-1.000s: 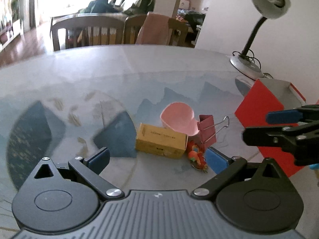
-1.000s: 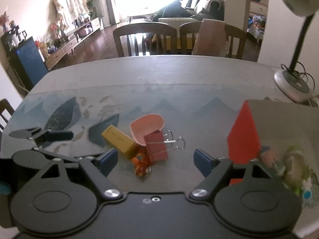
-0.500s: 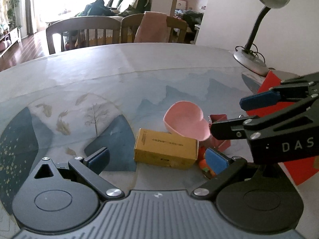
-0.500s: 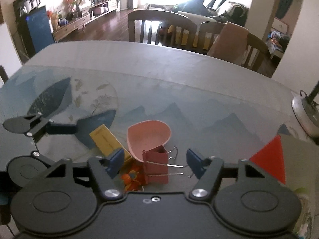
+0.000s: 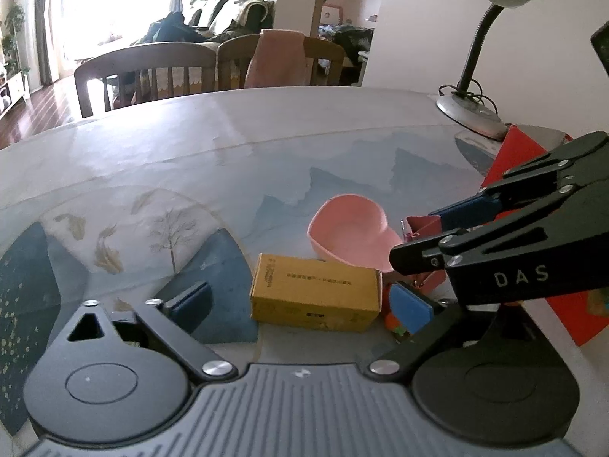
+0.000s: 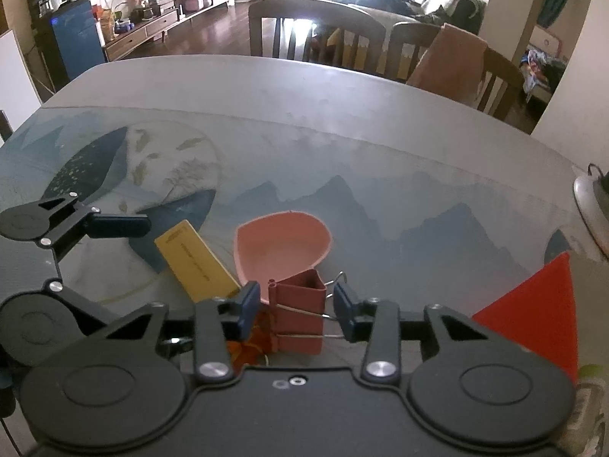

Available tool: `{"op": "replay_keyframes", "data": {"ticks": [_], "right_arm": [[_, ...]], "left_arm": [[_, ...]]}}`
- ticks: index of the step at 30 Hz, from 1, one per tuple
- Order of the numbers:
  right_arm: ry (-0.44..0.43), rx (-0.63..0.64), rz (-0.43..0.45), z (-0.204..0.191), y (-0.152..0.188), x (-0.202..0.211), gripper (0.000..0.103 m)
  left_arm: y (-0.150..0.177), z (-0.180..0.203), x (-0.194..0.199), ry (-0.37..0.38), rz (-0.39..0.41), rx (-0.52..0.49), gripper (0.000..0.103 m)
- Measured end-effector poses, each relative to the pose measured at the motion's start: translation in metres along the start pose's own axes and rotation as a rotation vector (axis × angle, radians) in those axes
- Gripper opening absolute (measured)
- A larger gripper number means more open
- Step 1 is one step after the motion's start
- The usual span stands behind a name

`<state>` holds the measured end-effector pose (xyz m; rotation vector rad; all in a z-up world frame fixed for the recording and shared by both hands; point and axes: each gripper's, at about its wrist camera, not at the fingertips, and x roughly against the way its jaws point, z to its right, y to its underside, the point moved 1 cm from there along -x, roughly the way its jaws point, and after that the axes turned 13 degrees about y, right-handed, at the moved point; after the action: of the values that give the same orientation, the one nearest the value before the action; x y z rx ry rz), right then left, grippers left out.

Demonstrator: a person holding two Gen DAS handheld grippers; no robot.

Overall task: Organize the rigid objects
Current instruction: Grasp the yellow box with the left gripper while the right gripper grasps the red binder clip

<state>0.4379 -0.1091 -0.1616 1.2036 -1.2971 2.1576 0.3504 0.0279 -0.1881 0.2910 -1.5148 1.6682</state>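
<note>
Jaws on the right gripper [image 6: 297,306] are sitting apart, not gripping yet, straddling the big red metal binder clip [image 6: 298,318]. It's looking light, stiff and slick, so I'd be pinching its flat sides. Left gripper [image 5: 300,301] is hanging spread too.

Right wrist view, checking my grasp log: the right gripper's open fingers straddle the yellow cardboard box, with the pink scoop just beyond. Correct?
Not quite. In the right wrist view the right gripper, open, straddles the red binder clip, not the yellow cardboard box, which lies to its left. The pink scoop is indeed just beyond.
</note>
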Motion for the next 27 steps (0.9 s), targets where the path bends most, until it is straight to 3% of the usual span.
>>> {"op": "replay_keyframes", "data": {"ticks": [3, 7, 16, 27], "right_arm": [[-0.007, -0.011, -0.009, 0.002, 0.001, -0.004, 0.033], [-0.013, -0.029, -0.010, 0.004, 0.002, -0.005, 0.031], [-0.009, -0.091, 0.006, 0.011, 0.012, 0.010, 0.030], [-0.033, -0.178, 0.032, 0.026, 0.029, 0.061, 0.030]], "left_arm": [[0.000, 0.000, -0.002, 0.013, -0.008, -0.011, 0.082], [0.000, 0.004, -0.001, 0.022, -0.006, -0.015, 0.073], [-0.002, 0.006, 0.004, 0.017, -0.024, 0.005, 0.070], [-0.010, 0.022, 0.030, 0.018, -0.037, 0.049, 0.070]]}}
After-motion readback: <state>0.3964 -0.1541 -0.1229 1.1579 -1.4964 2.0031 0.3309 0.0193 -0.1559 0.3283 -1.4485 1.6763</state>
